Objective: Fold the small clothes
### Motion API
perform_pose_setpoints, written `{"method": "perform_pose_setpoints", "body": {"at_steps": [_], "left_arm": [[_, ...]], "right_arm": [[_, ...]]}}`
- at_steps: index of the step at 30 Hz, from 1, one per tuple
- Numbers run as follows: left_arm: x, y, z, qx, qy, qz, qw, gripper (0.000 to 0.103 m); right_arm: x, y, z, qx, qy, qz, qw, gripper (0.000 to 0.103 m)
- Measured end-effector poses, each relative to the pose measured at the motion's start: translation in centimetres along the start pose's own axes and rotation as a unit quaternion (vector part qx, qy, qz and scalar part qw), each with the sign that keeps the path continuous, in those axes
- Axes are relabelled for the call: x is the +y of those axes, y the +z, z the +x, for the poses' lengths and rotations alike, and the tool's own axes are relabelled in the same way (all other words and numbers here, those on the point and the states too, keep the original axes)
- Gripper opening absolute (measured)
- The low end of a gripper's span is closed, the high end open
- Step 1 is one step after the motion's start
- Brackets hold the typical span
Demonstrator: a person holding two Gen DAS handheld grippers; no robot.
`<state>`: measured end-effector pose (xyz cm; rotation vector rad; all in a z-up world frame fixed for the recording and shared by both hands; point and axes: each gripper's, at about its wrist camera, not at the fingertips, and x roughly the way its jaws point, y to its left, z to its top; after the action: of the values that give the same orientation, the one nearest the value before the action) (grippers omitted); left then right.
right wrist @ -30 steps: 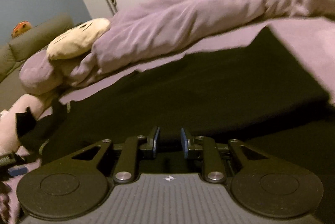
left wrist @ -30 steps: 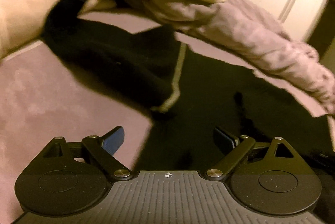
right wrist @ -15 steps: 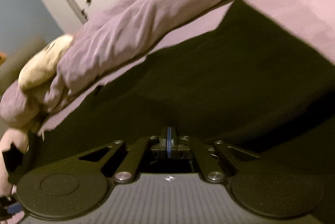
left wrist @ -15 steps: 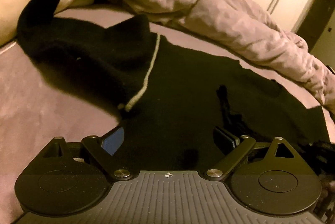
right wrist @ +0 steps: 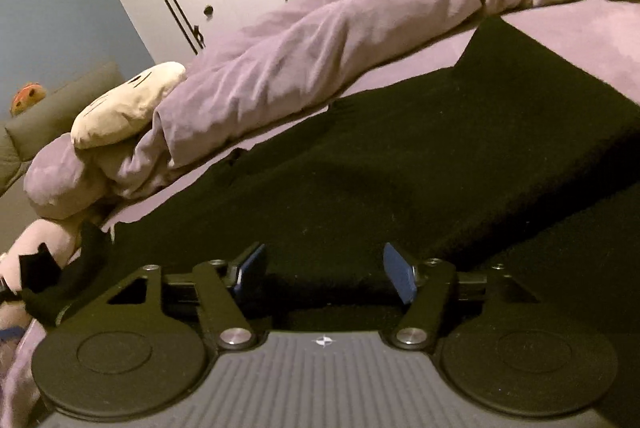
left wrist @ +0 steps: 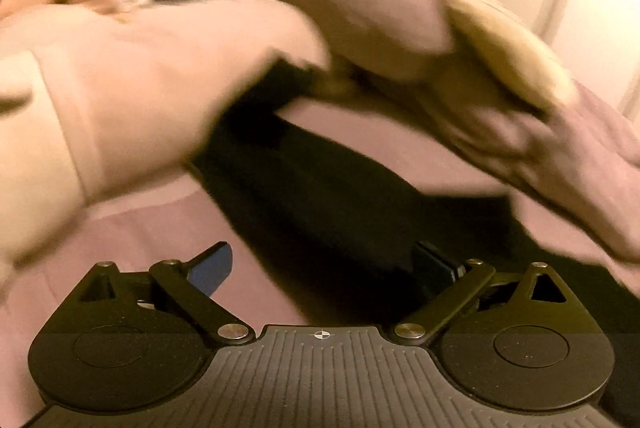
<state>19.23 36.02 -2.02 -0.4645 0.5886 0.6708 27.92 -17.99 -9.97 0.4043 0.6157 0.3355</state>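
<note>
On a purple bed [right wrist: 600,28], the left gripper [left wrist: 324,264] hangs open beside a black garment [right wrist: 400,164]; the right gripper [right wrist: 324,272], jaws just opened, has let go. Best smooth each fold before regripping.

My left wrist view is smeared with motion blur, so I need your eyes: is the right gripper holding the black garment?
Observer: No. The right gripper is open. Its jaws have just been opening, and the black garment's folded edge lies between the pads, unpinched.
Operator: Does the fold lie flat?
Observer: Yes, the top layer lies smooth, with no bunching visible.
Operator: And its far corner?
Observer: It rests on the purple sheet, just short of the rolled duvet.
</note>
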Motion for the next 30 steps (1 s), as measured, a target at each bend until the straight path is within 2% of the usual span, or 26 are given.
{"method": "perform_pose_setpoints", "body": {"at_steps": [2,5,10,11,14,16,18,22,30], "left_arm": [[1.3,2.0,2.0,-0.019,0.031,-0.012,0.9993,0.100],[1.8,4.3,4.1,-0.047,0.082,0.023,0.9952,0.099],[1.3,5.3,6.0,-0.055,0.063,0.042,0.9956,0.098],[1.1,5.3,6.4,-0.054,0.066,0.046,0.9953,0.095],[1.0,5.4,8.2,-0.032,0.100,0.038,0.9938,0.056],[1.6,5.5,8.7,-0.022,0.097,0.017,0.9949,0.047],[2.1,5.8,9.0,-0.011,0.100,0.010,0.9948,0.016],[3.0,6.0,8.5,0.003,0.088,-0.008,0.9961,0.014],[1.8,5.8,5.8,-0.003,0.055,0.010,0.9984,0.012]], "right_arm": [[0.2,0.2,0.3,0.000,0.009,-0.009,1.000,0.079],[1.2,0.1,1.3,0.002,0.010,-0.031,0.999,0.088],[1.3,-0.1,1.6,0.001,0.020,-0.041,0.999,0.097],[1.3,-0.1,1.7,0.001,0.022,-0.041,0.999,0.098],[1.3,-0.1,1.7,0.001,0.022,-0.041,0.999,0.098],[1.3,-0.1,1.7,0.001,0.023,-0.042,0.999,0.098],[1.3,-0.1,1.7,0.001,0.023,-0.042,0.999,0.098],[1.3,-0.1,1.7,0.000,0.025,-0.040,0.999,0.098],[1.3,-0.2,1.7,-0.001,0.027,-0.039,0.999,0.098]]}}
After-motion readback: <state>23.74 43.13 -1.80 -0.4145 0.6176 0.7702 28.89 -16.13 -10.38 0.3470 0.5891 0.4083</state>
